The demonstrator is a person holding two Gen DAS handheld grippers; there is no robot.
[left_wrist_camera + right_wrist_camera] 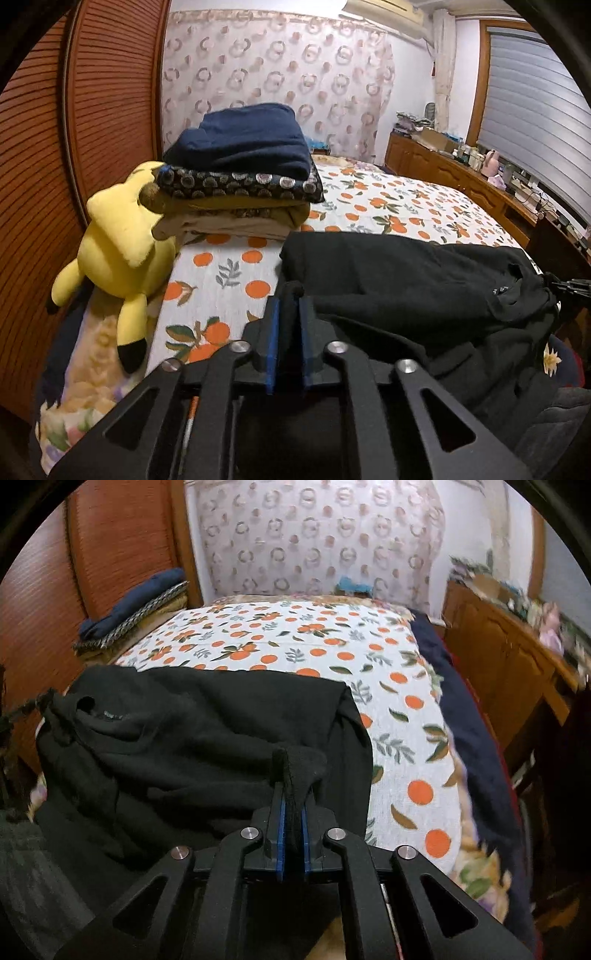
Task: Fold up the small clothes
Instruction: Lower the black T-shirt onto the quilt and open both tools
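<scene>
A pinch of the soft black knit garment [207, 731] is clamped in the right gripper [291, 805], another in the left gripper [290, 314], presumably for folding; ahead it is draped over the orange-printed white bedspread [295, 642].

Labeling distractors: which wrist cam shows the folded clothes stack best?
Left wrist. The folded clothes stack sits sharp and near, layers separable, navy piece on top, beside the yellow plush. Right wrist shows it only small, blurred, at the bed's far left edge.
</scene>
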